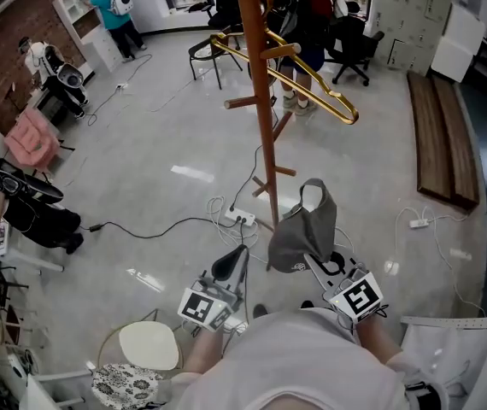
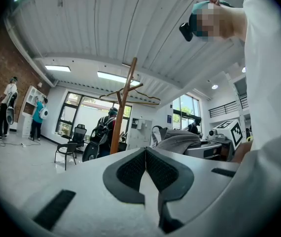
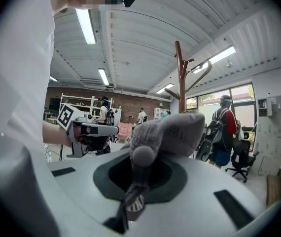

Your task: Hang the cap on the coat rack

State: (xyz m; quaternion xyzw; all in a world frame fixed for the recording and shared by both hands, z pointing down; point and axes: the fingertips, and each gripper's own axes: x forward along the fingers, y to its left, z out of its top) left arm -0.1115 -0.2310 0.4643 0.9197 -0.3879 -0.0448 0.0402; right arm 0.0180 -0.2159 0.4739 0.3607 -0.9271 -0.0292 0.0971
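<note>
- In front of us, on a pale glossy floor (image 1: 158, 143), stands the wooden coat rack (image 1: 266, 126), its pole rising up the middle of the head view.
- Our right gripper (image 1: 316, 261) is clamped on the grey cap (image 1: 302, 227). The cap hangs low, near the pole and below its short pegs (image 1: 283, 171), and rests on none of them.
- Our left gripper (image 1: 237, 259) sits just beside the right one, its jaws pressed together on nothing.
- A gold hanger (image 1: 312, 79) juts from the upper rack toward the right.
- Around the rack's foot lie a white power strip (image 1: 240, 218) and loose cables (image 1: 149, 227).
- Open floor spreads to the left, and wooden boards (image 1: 442, 139) edge the right side.
- People (image 1: 303, 24) and a black chair (image 1: 354, 45) stand behind the rack.
</note>
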